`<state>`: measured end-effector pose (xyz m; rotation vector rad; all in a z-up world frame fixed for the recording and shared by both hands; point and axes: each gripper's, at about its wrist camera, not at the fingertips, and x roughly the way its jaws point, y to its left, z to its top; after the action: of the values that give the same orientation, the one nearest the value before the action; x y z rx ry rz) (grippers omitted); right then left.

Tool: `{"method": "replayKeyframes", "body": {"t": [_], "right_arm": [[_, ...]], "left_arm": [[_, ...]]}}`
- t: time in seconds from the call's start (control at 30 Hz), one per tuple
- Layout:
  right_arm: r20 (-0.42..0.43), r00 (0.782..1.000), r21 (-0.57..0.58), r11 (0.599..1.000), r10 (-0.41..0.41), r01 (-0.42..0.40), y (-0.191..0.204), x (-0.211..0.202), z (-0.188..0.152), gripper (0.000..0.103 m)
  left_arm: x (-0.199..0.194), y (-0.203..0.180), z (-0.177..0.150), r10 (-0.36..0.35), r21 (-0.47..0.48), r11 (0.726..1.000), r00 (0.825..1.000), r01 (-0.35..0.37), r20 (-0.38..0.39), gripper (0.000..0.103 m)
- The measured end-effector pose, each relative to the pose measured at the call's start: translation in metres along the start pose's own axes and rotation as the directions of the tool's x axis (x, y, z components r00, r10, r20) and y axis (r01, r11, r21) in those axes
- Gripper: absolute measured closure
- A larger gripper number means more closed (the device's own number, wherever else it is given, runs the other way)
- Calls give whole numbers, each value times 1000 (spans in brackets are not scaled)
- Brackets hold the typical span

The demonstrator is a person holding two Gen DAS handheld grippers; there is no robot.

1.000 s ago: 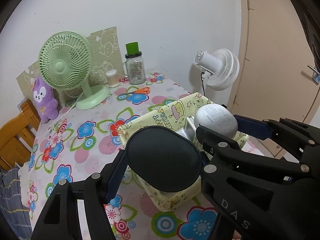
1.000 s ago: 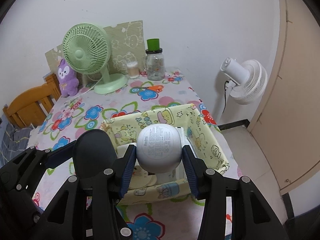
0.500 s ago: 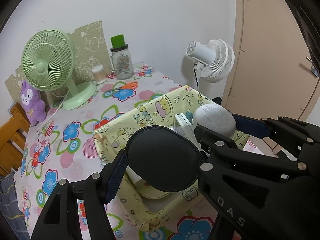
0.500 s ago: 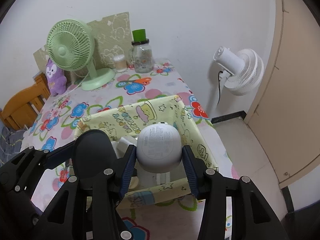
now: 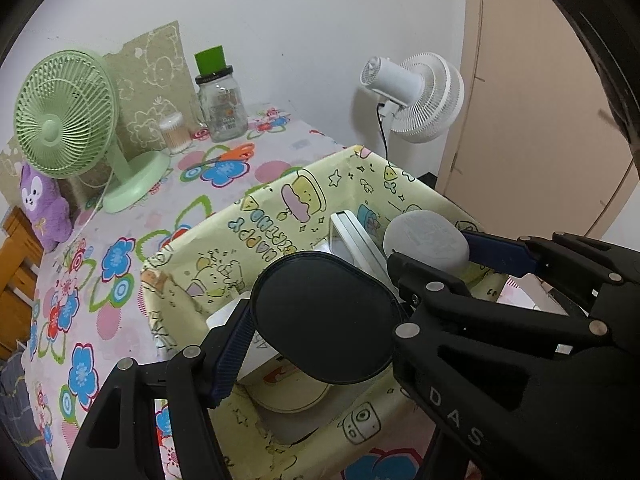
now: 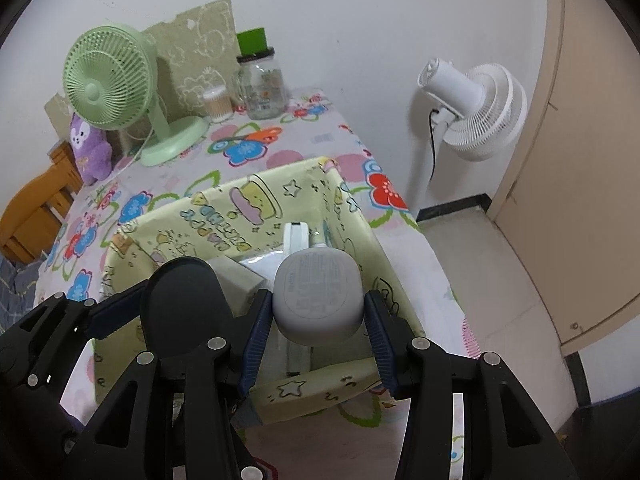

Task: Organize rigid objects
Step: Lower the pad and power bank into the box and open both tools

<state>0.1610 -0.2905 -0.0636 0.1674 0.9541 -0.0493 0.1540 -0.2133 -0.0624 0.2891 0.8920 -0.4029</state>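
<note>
**Two cases held over the box, neither dropped yet**

Table [image 6: 280,160] first: a flowered cloth covers it, and along the wall stand a green fan [image 6: 108,80], a glass jar [image 6: 262,84] with a green lid, a small tub of cotton swabs [image 6: 218,105] and a purple plush toy [image 6: 89,148]. A white fan [image 6: 476,114] stands on the floor beyond the table's edge.

Near the front sits the yellow cartoon-print box [image 5: 256,224], open at the top. Inside already lie a white flat box [image 5: 354,240] leaning on edge, a grey block [image 6: 236,276] and a pale round disc [image 5: 288,396] at the bottom, so part of the sorting looks done.

The left gripper [image 5: 320,324] is clamped on a black oval case [image 5: 324,316], which hangs above the box's near half. The right gripper [image 6: 316,316] is clamped on a white rounded case [image 6: 318,298] with small grey print on its face, poised over the box's right side.

What appears left: lower both cases in and release them. Whether other loose items wait outside the views cannot be told.
</note>
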Motion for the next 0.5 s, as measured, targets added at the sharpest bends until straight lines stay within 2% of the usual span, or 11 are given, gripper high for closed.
{"method": "replayKeyframes", "body": {"t": [0.37, 0.5], "right_arm": [[-10, 1000, 13, 1000, 19, -19, -1, 4, 1, 52], [-14, 1000, 15, 1000, 22, -21, -1, 5, 1, 48]], "left_arm": [[9, 6, 3, -43, -15, 999, 999, 43, -26, 31], [11, 8, 4, -64, -19, 998, 997, 63, -36, 30]]}}
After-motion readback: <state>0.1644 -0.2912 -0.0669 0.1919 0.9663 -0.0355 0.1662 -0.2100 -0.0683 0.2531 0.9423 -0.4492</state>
